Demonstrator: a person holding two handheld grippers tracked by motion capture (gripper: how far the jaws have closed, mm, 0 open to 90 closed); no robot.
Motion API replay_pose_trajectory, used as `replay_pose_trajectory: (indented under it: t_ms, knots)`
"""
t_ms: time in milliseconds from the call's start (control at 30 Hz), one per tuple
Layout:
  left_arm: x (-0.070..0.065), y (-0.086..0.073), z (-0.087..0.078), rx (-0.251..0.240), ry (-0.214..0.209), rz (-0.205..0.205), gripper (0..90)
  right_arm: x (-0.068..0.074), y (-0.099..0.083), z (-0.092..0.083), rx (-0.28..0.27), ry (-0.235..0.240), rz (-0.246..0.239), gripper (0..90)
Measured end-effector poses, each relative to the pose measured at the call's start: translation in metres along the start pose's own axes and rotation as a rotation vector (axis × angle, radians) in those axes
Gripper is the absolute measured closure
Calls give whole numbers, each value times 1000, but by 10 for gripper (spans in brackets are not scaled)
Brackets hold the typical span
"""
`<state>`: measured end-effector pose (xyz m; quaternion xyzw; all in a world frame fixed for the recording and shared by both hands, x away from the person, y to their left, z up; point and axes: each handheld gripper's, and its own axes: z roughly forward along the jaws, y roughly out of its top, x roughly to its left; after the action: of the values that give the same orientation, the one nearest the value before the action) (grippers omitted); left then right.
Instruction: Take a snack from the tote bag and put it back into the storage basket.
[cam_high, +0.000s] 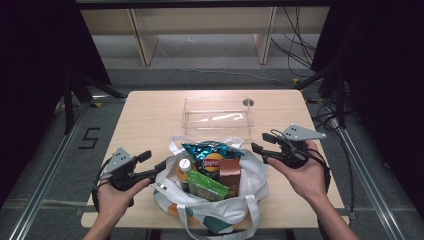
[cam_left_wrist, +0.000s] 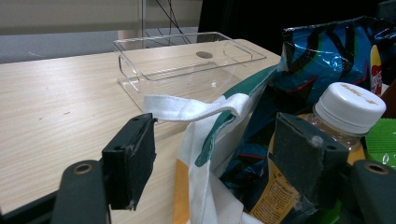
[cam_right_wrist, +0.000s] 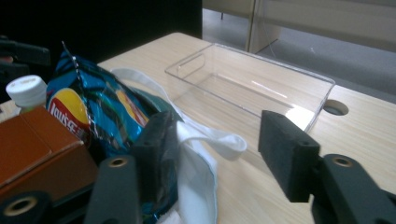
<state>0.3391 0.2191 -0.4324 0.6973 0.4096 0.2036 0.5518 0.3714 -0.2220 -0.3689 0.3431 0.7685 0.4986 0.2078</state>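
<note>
A white tote bag with teal and orange patches lies open at the table's front centre. In it are a blue chips bag, a white-capped bottle, a brown box and a green packet. My left gripper is at the bag's left rim, open, with the bag's cloth and the bottle between its wide jaws, pads off them. My right gripper is open at the bag's right rim; the white handle lies below its gap, beside the chips bag.
An empty clear plastic tray stands on the wooden table just behind the bag, also seen as the tray and the tray. A round cable hole sits by its far right corner. Black frames and cables flank the table.
</note>
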Motion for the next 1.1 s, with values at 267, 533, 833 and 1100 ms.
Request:
replay_pose_trajectory:
  t_ms: [267, 533, 833, 1100]
  knots:
    - [-2, 2, 0, 2, 16, 1, 294, 17, 6, -2, -20, 56, -14, 477]
    - [-3, 2, 0, 5, 10, 3, 295, 39, 17, 6, -4, 162, -34, 501]
    - [-2, 2, 1, 4, 9, 2, 295, 32, 16, 26, 44, 190, -61, 566]
    - [-2, 2, 1, 6, 7, 2, 296, 30, 7, 36, 81, 162, -84, 615]
